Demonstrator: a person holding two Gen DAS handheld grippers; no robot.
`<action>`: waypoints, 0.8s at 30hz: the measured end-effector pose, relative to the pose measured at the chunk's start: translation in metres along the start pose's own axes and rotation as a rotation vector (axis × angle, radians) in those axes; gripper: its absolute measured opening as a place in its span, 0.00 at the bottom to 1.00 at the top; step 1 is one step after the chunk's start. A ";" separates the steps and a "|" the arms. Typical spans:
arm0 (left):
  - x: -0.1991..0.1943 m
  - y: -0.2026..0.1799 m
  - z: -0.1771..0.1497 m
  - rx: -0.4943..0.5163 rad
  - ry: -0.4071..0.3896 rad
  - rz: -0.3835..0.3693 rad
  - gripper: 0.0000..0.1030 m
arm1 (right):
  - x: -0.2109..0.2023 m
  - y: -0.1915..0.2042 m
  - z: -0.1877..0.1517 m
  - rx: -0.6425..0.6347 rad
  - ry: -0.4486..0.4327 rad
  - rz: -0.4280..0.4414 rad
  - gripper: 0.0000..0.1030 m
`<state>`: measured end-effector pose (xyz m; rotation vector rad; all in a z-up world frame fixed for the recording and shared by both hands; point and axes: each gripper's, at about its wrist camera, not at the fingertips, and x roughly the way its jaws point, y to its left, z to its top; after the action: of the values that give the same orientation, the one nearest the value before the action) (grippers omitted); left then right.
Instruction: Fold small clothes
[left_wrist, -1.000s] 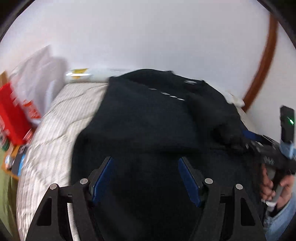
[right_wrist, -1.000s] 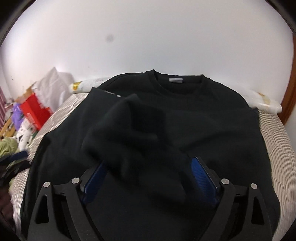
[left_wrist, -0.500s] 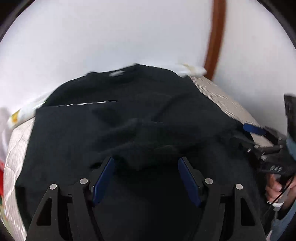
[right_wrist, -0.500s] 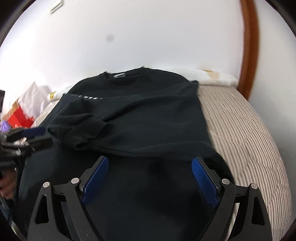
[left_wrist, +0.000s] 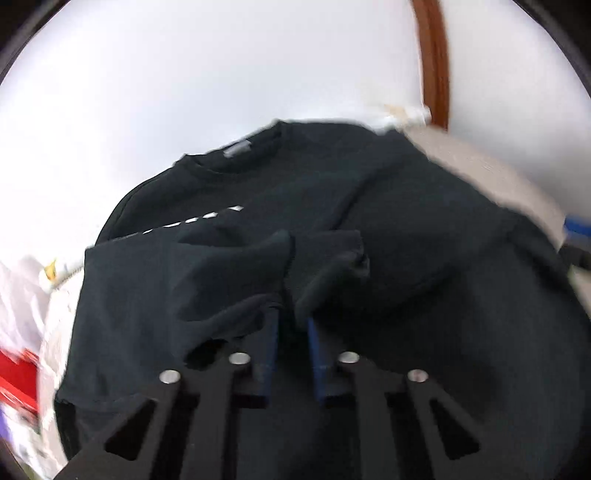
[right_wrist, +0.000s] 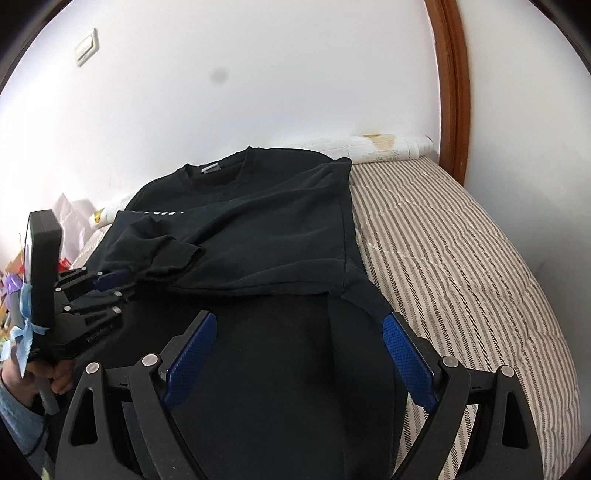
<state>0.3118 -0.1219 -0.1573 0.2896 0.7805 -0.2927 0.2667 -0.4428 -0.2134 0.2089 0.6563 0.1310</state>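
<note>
A: What sat closest to the right wrist camera?

B: The right gripper (right_wrist: 295, 350), its blue pads spread wide and gripping nothing, hovering above the lower part of the black sweatshirt (right_wrist: 258, 236), near that garment's right edge.

A: And the left one?

B: The left gripper (left_wrist: 291, 332) had just been closing, and its pads were clenched on a bunched fold of the sweatshirt's sleeve cuff (left_wrist: 332, 258). In the right wrist view it reached in from the left, held in a person's hand (right_wrist: 55, 380) with a denim sleeve (right_wrist: 14, 417) behind it.

A: Where did the sweatshirt lie?

B: Spread on the striped mattress (right_wrist: 461, 258), collar away from the cameras with a grey neck label (right_wrist: 211, 168). The right side was folded in over the chest, and a white printed line (left_wrist: 207, 218) showed on the left.

A: Farther back?

B: A rolled white sheet (right_wrist: 388, 147) along the white wall (right_wrist: 258, 74), a wooden door frame (right_wrist: 450, 92) at the right, and a light switch (right_wrist: 86, 46) high on the left.
</note>
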 end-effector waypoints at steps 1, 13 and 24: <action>-0.006 0.010 0.001 -0.036 -0.018 -0.010 0.09 | 0.001 0.001 0.001 0.001 0.002 0.000 0.88; -0.042 0.207 -0.043 -0.555 -0.082 0.145 0.16 | 0.007 0.038 0.018 -0.092 0.013 -0.017 0.88; -0.006 0.247 -0.069 -0.633 0.007 0.012 0.46 | 0.016 0.067 0.031 -0.178 0.025 -0.039 0.88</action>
<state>0.3528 0.1307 -0.1629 -0.3014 0.8381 -0.0234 0.2948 -0.3791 -0.1836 0.0233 0.6695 0.1534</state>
